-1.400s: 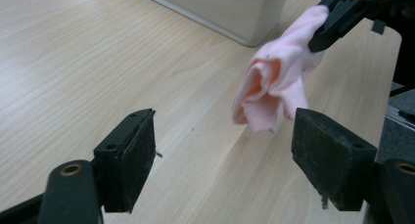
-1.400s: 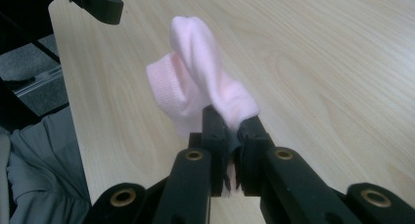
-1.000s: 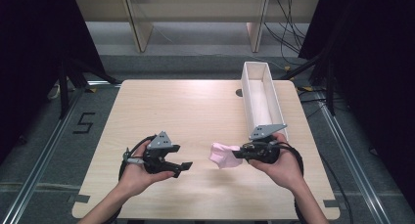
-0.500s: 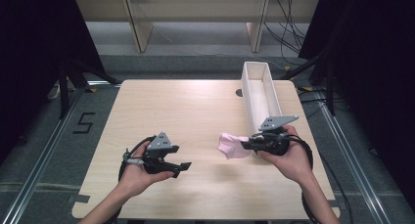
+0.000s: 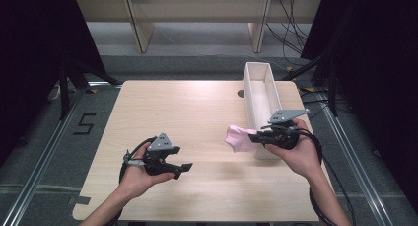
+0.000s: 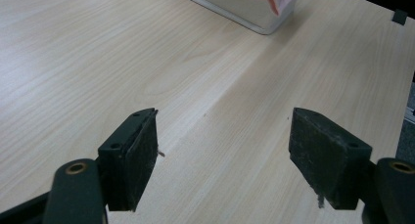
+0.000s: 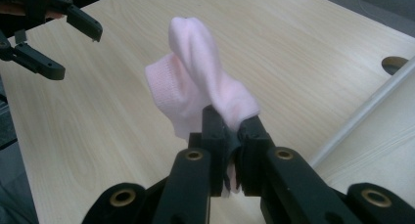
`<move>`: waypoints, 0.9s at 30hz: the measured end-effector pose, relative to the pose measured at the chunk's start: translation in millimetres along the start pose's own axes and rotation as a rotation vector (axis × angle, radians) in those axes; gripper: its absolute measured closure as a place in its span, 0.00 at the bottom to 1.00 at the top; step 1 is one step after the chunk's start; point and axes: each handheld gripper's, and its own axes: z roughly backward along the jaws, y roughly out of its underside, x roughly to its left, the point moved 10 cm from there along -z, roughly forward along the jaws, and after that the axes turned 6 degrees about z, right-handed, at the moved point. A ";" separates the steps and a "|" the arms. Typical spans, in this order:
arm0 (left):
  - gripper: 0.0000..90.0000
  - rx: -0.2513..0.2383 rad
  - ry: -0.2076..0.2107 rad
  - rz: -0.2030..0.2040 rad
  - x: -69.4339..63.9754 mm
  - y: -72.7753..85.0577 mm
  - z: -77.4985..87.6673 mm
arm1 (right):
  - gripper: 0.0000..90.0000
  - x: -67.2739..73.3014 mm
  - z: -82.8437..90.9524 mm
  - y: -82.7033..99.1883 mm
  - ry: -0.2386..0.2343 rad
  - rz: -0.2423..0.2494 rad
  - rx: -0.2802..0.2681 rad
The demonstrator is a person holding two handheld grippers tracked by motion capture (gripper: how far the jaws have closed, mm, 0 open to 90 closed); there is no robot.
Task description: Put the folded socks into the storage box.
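Observation:
A pink sock hangs above the table, pinched by my right gripper, which is shut on it beside the near end of the white box. In the right gripper view the sock sticks up, folded, from between the closed black jaws of that gripper. My left gripper rests low over the front left of the wooden table, its jaws wide apart with nothing between them. In the left gripper view, bare tabletop lies between the pads of the left gripper.
The long white box stands along the table's right side, running away from me. A round cable hole sits in the tabletop beside it. Dark floor with rails and cables surrounds the table; wooden shelving legs stand behind.
My right hand has carried the pink sock up and to the right, closer to the white box's near end. The left gripper has stayed put.

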 end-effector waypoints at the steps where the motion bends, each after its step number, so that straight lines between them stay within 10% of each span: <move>1: 0.29 0.000 0.000 0.002 0.0 0.0 0.0 | 0.94 -2.4 1.6 -0.8 0.011 0.002 -0.001; 27: 0.30 0.001 0.000 0.008 2.1 2.8 0.0 | 0.94 -32.6 23.8 -7.7 0.100 -0.014 -0.045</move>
